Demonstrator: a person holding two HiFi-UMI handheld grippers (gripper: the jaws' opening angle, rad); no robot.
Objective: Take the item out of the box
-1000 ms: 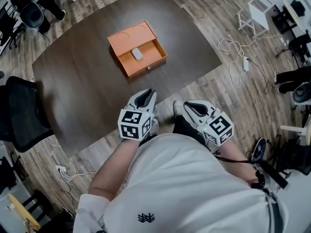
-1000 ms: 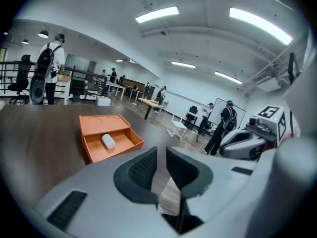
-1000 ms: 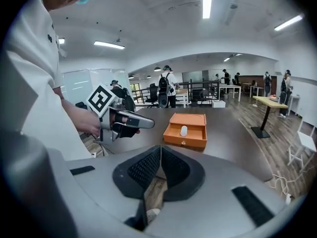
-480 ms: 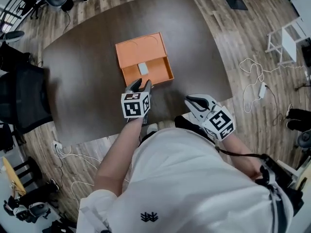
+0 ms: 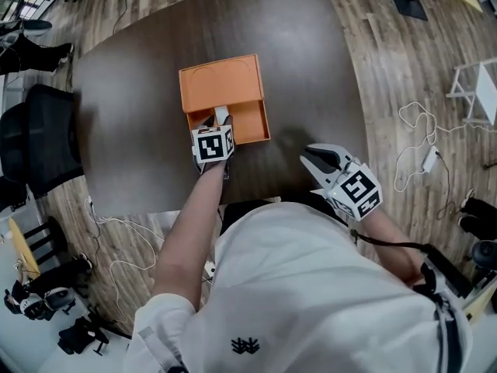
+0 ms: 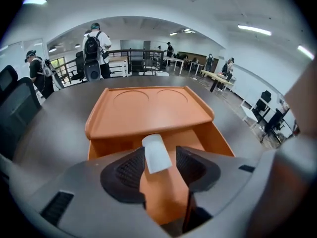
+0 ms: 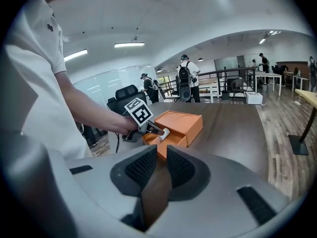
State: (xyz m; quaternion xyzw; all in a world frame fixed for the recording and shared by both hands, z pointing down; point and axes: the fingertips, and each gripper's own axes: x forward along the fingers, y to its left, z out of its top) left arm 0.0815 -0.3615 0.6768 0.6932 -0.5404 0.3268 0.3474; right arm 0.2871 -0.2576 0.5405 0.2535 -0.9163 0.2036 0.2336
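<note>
An orange box (image 5: pixel 221 84) lies on the dark round table (image 5: pixel 140 76) with its drawer (image 5: pixel 250 123) pulled out toward me. A small white item (image 5: pixel 222 116) lies in the drawer. My left gripper (image 5: pixel 213 123) reaches into the drawer, and its jaws are opening. In the left gripper view the white item (image 6: pixel 157 152) lies between the pads (image 6: pixel 128 170) of my left gripper (image 6: pixel 159 165), with a gap on the right side. My right gripper (image 5: pixel 309 155) hovers over the table's near edge, apart from the box. Its jaws (image 7: pixel 161 167) stand a narrow gap apart with nothing between them. The right gripper view shows the box (image 7: pixel 184 123).
A black chair (image 5: pixel 46 142) stands at the table's left side. Cables (image 5: pixel 419 142) lie on the wooden floor to the right. Several people (image 6: pixel 93 53) stand beyond the table's far side.
My left gripper has moved forward from near my body into the box's drawer, and its jaws now stand around the white item. The right gripper stayed by the table's near edge.
</note>
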